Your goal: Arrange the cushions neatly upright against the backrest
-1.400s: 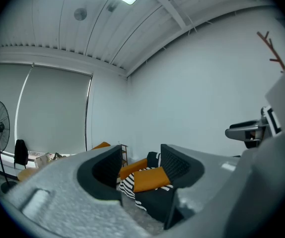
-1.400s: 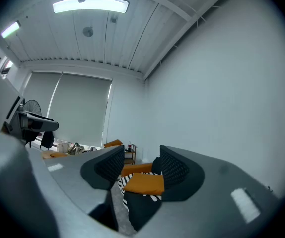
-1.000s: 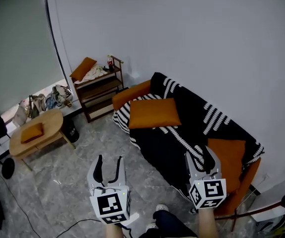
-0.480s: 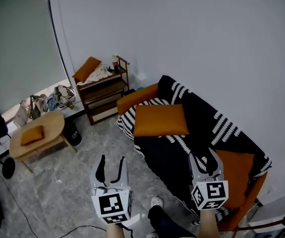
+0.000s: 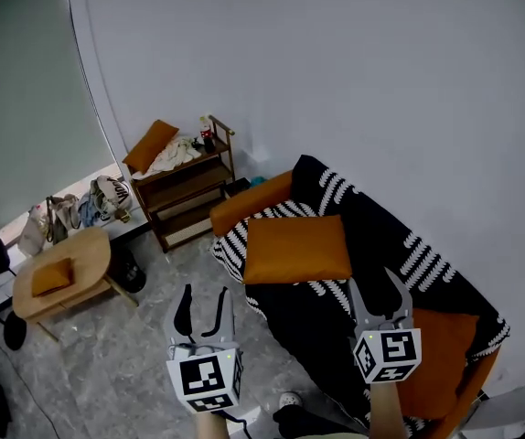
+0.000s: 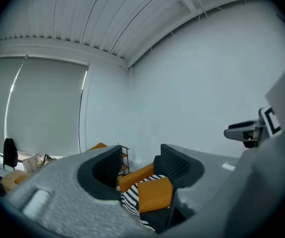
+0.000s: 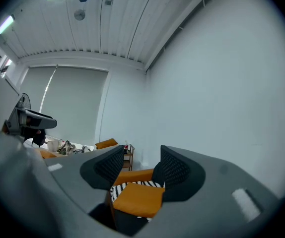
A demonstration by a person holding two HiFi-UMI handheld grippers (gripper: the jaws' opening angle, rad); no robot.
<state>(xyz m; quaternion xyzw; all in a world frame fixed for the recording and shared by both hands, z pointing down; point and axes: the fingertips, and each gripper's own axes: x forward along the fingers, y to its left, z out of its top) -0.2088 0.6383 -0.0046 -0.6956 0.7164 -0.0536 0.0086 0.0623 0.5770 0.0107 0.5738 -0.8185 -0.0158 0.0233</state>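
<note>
I judge this the approach step: left gripper (image 5: 203,293) and right gripper (image 5: 372,286) both carry nothing, jaws spread, while an orange cushion (image 5: 297,250) lies flat on the sofa (image 5: 249,204) seat, so next I'd reach in, pinch it and stand it against the backrest.

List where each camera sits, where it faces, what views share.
Head view: on the person's head, looking steeply down at the sofa; left gripper and right gripper show.
Left gripper view: on the left gripper, facing level toward the sofa; its open jaws show.
Right gripper view: on the right gripper, facing likewise; its open jaws show.
All three share the flat orange cushion.
</note>
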